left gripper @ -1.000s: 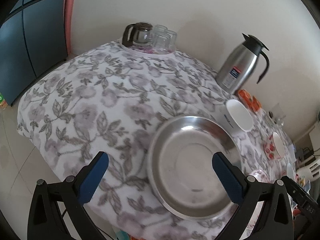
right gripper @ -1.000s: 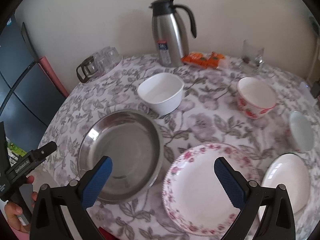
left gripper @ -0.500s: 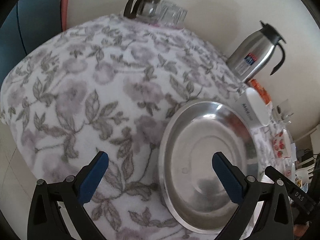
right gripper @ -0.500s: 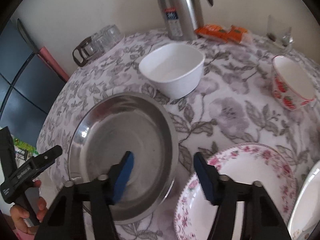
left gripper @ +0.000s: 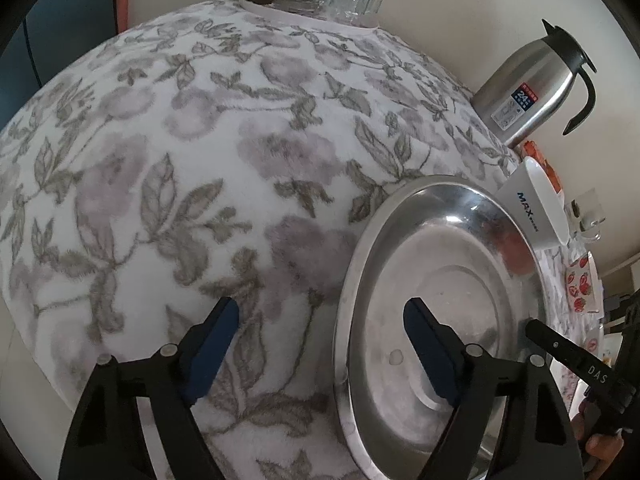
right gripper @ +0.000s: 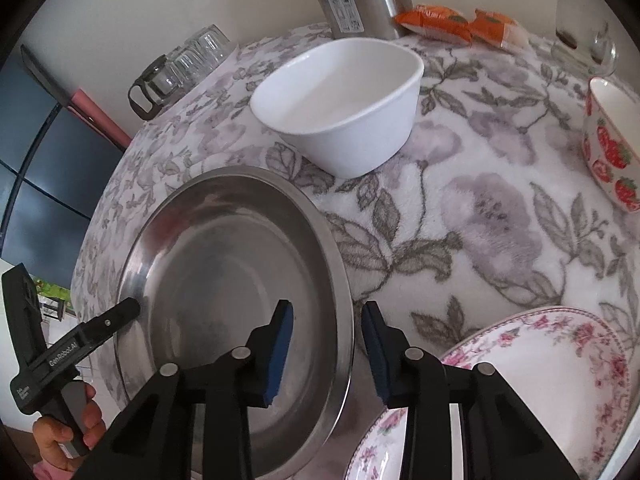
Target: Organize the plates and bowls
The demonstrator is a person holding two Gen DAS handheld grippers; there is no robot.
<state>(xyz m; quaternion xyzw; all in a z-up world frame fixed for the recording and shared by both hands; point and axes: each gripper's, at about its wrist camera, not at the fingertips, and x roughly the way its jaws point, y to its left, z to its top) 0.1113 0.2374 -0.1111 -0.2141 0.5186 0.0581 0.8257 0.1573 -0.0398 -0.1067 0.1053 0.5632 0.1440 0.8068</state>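
Steel plate [right gripper: 224, 272] near rim hidden behind right gripper [right gripper: 326, 344] fingers.

- my left gripper [left gripper: 320, 322]: black plastic arms, dark blue pads, silver pivot screws
- my right gripper [right gripper: 326, 330]: same build, blue ribbed pads, silver screws
- white lettering on the black bodies: "genrobot.ai", "das"
- bare skin on my left hand [right gripper: 66, 438] around the black handle
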